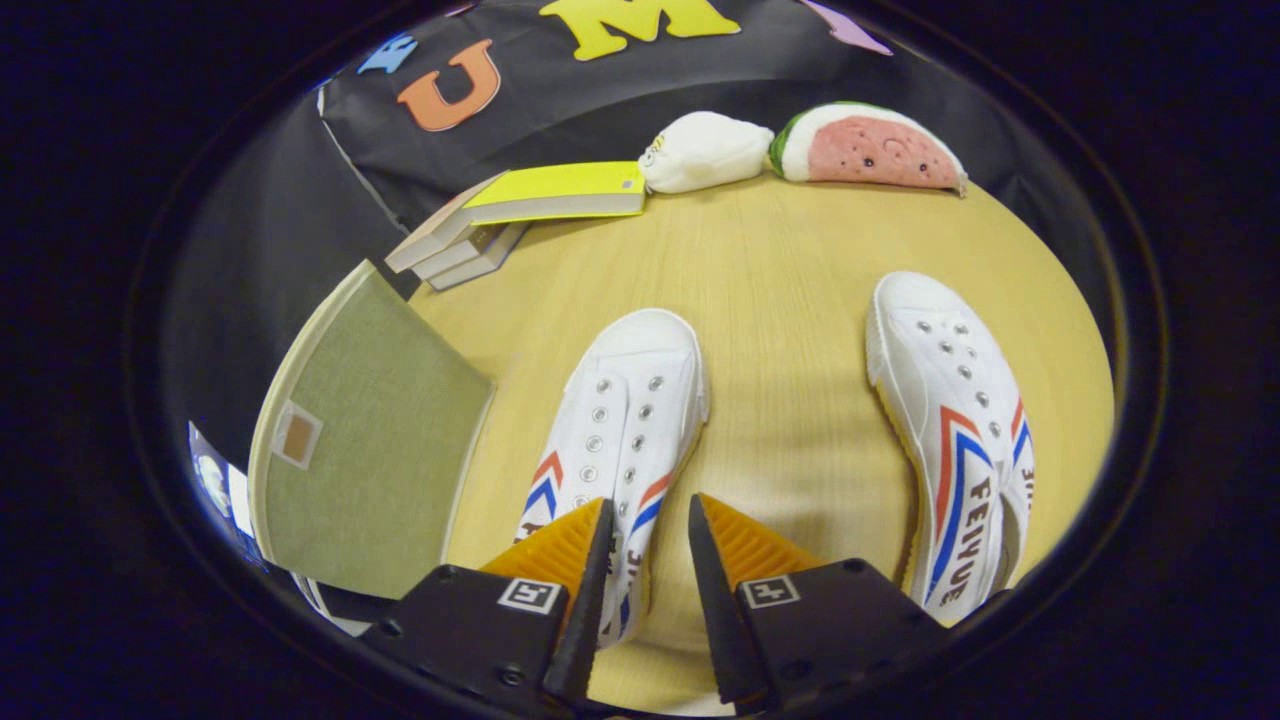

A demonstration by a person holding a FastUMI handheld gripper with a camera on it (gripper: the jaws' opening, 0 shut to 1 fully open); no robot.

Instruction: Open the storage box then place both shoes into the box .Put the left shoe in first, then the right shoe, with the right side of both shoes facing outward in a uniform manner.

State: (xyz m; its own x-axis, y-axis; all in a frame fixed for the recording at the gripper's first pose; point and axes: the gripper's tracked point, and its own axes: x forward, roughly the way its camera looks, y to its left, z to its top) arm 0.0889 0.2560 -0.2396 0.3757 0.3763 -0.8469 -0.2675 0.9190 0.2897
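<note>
My gripper (650, 525) sits low center, fingers apart with nothing held, straddling the right side wall of the left shoe (622, 425). That shoe's long axis runs up-frame, toe away from me. The right shoe (950, 420) lies at right, roughly parallel, toe also up, well apart. The storage box (365, 440) at left has its lid shut, contents hidden. Books (520, 210) are stacked upper center.
</note>
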